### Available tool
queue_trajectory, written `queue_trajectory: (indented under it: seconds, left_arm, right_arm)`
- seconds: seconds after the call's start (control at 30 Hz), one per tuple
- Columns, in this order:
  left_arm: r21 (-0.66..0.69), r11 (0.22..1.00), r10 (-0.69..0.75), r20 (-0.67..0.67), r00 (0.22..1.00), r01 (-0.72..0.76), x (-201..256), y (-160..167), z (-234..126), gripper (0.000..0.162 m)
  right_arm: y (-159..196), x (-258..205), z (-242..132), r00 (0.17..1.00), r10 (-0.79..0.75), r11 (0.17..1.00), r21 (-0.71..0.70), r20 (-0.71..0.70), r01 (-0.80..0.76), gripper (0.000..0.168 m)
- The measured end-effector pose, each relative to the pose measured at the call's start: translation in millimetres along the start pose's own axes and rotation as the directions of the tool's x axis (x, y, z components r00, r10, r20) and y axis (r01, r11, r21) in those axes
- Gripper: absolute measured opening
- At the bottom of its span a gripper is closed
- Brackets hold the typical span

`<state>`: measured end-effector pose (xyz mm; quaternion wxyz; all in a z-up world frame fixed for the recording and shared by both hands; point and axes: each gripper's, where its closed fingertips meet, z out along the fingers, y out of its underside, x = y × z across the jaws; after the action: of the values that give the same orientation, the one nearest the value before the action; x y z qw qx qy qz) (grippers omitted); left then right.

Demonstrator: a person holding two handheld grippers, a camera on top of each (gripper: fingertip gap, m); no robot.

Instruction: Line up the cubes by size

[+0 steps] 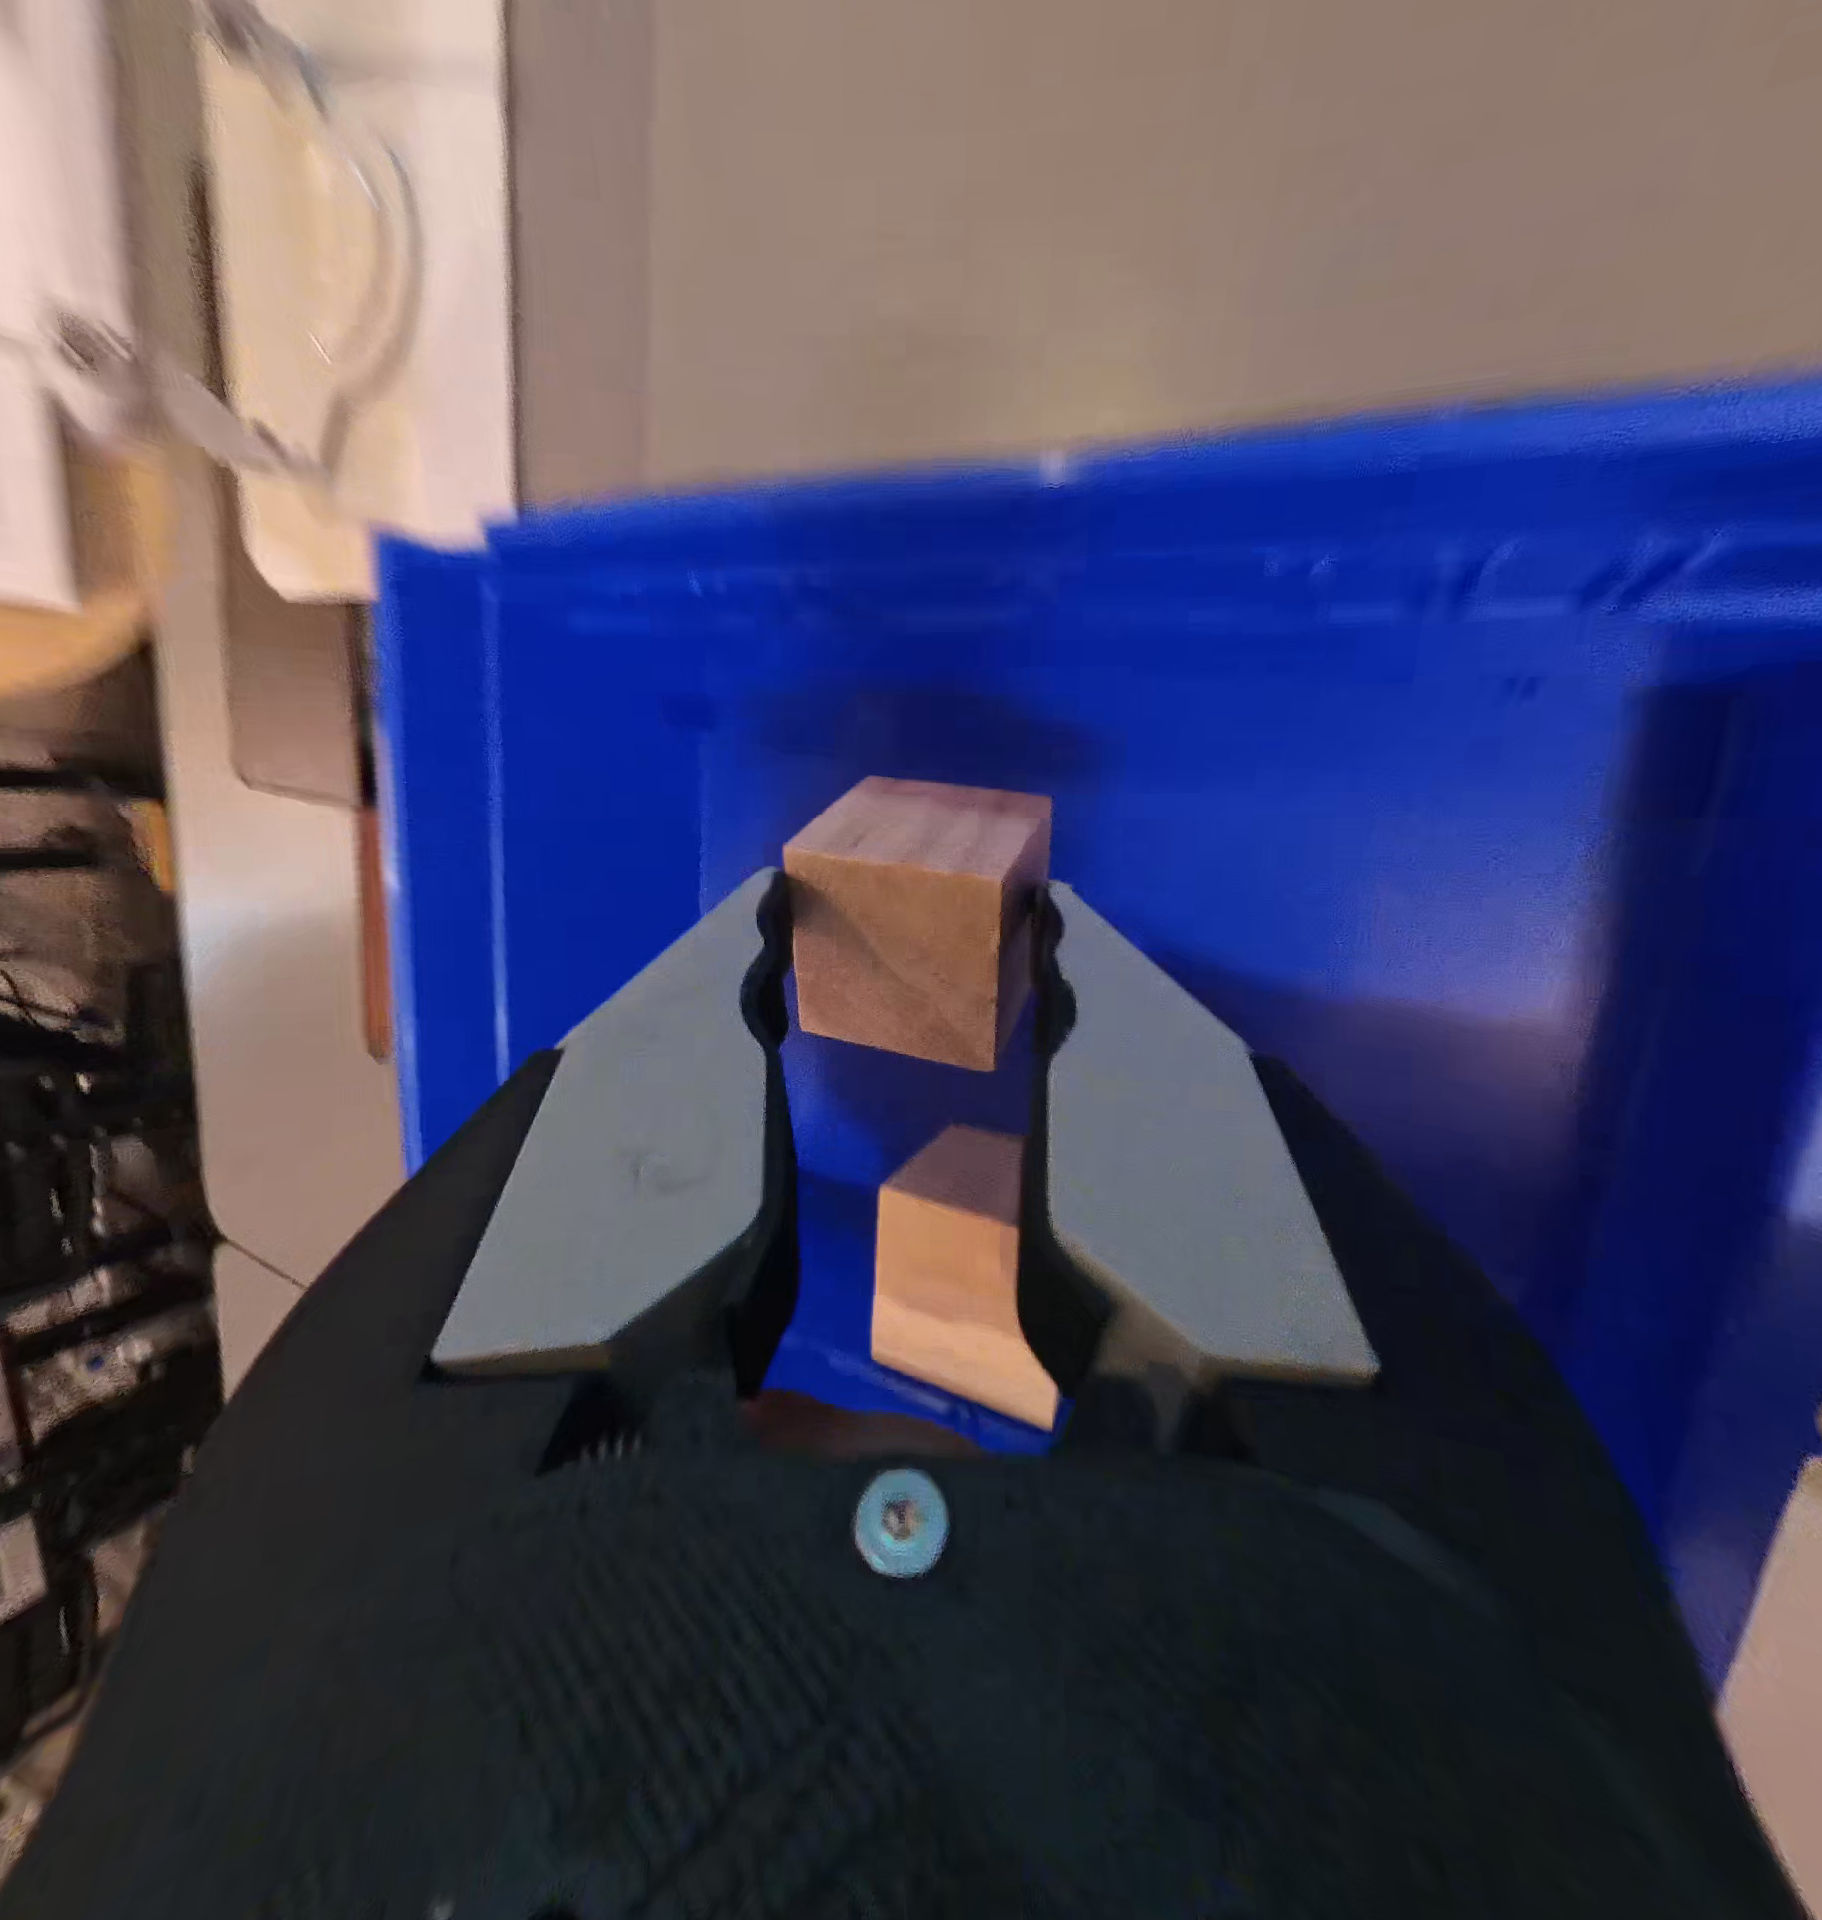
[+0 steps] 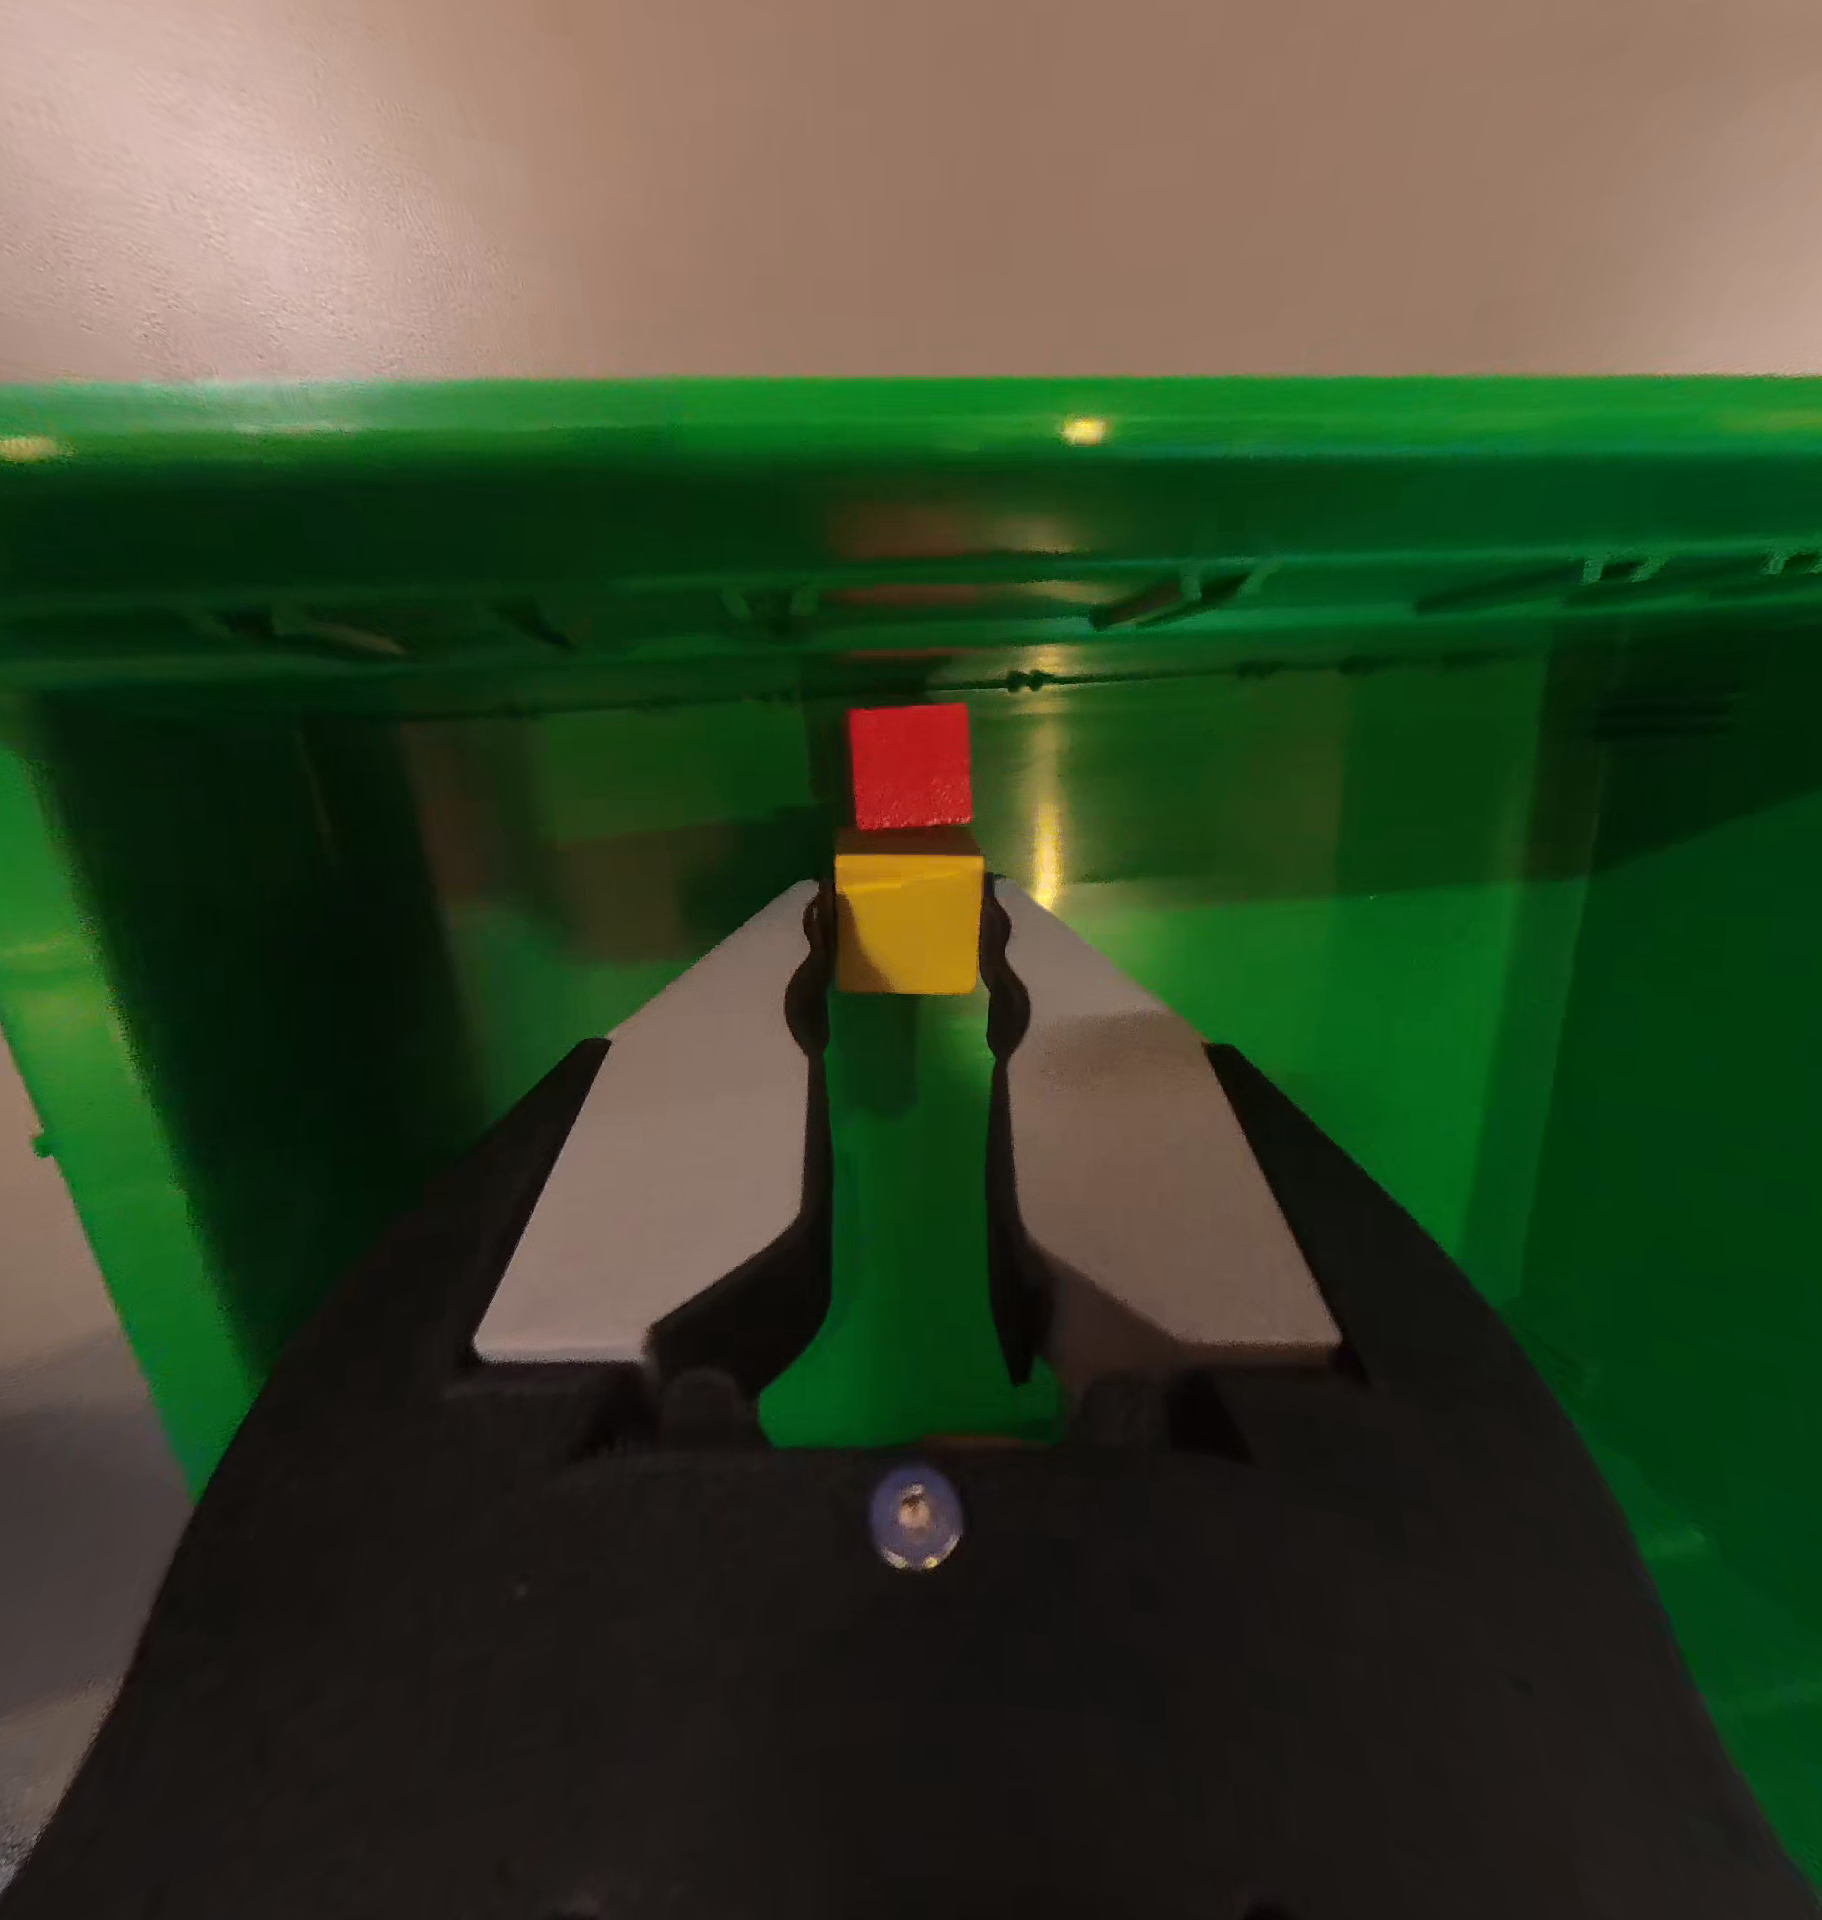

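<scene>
storage or lab room, stacked black electronics, cardboard boxes, plastic crates

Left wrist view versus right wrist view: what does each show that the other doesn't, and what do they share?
Only the left wrist view shows the left gripper shut on a wooden cube in front of a blue bin, a second wooden cube lower between the fingers, and cluttered shelves at the left.

Only the right wrist view shows the right gripper shut on a yellow cube, a red cube just beyond it, and a green bin.

Both share a clamped cube, a plastic bin and a beige background.
</scene>
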<state>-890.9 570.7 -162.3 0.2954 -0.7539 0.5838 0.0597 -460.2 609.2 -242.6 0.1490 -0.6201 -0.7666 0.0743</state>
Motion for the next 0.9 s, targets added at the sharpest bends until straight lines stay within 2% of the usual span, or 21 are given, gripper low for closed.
queue_trajectory:
  seconds: [0.1, 0.2, 0.33, 0.43, 0.5, 0.57, 0.63, 0.67, 0.77, 0.83, 0.9]
  left_arm:
    - [0.188, 0.982, 0.023, 0.035, 0.999, -0.029, 5.5, -49.8, -25.8, 0.044]
    - [0.422, 0.904, 0.036, 0.065, 0.997, -0.06, 18.0, -108.6, -55.0, 0.044]
    - [0.726, 0.679, 0.046, 0.109, 0.993, -0.111, 45.9, -188.2, -102.2, 0.044]
    - [0.858, 0.494, 0.028, 0.149, 0.988, -0.143, 65.2, -232.7, -132.0, 0.044]
    - [0.89, 0.419, 0.014, 0.191, 0.982, -0.179, 75.0, -255.8, -140.4, 0.044]
    - [0.893, 0.392, 0.006, 0.239, 0.971, -0.222, 83.2, -276.6, -138.7, 0.044]
    - [0.88, 0.392, 0.009, 0.288, 0.958, -0.268, 90.4, -296.0, -131.4, 0.044]
    - [0.872, 0.396, 0.015, 0.307, 0.952, -0.288, 93.9, -305.3, -126.6, 0.044]
    - [0.853, 0.41, 0.049, 0.333, 0.942, -0.323, 105.2, -329.2, -110.6, 0.044]
    - [0.842, 0.418, 0.069, 0.346, 0.936, -0.342, 111.1, -341.2, -100.8, 0.044]
    - [0.828, 0.434, 0.089, 0.353, 0.931, -0.355, 116.3, -349.5, -90.6, 0.044]
  right_arm:
    - [-2.6, 1.7, 3.1, 1.0, 0.008, 1.0, 0.015, 0.015, -0.008, 0.025]
    - [-0.1, 4.6, 6.0, 0.999, 0.034, 0.999, 0.009, 0.012, -0.035, 0.033]
    - [-9.6, 7.9, -15.2, 0.994, 0.104, 0.986, 0.13, 0.012, -0.105, 0.038]
    - [-26.1, 10.6, -53.3, 0.984, 0.177, 0.933, 0.317, 0.001, -0.168, 0.044]
    - [-50.6, 6.0, -91.1, 0.97, 0.238, 0.824, 0.519, 0.048, -0.227, 0.043]
    - [-81.5, -9.4, -132.4, 0.949, 0.258, 0.648, 0.697, 0.178, -0.307, 0.053]
    - [-110.4, -28.5, -167.6, 0.917, 0.227, 0.458, 0.795, 0.329, -0.399, 0.064]
    - [-121.5, -37.4, -177.1, 0.899, 0.208, 0.399, 0.805, 0.386, -0.438, 0.066]
    - [-150.2, -57.2, -179.3, 0.863, 0.182, 0.325, 0.799, 0.472, -0.505, 0.085]
    - [-168.0, -65.4, -173.3, 0.827, 0.179, 0.294, 0.773, 0.533, -0.562, 0.086]
    - [-184.5, -77.5, -178.0, 0.778, 0.097, 0.239, 0.745, 0.62, -0.623, 0.087]
